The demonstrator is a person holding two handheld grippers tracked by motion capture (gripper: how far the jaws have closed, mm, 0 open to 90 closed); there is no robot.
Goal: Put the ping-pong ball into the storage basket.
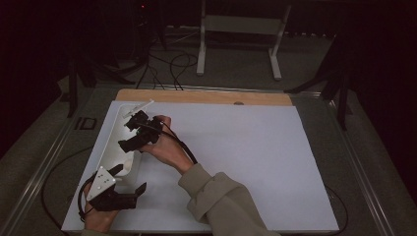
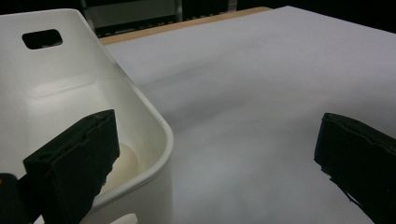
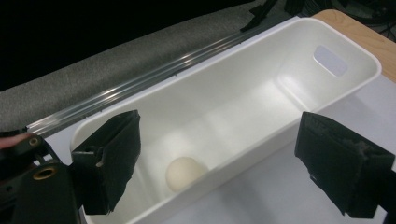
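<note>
White ball (image 3: 183,171) lies inside the long white bin (image 3: 261,70), below my right gripper (image 3: 219,158), jaws spread empty. My left gripper (image 2: 210,154) straddles the bin's near corner, jaws also spread wide.

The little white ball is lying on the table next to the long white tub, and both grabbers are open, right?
Not quite. The ball is lying inside the long white tub, on its floor near one end, not on the table beside it; the right gripper view shows this. Both grabbers are indeed open: the left gripper and the right gripper.
</note>
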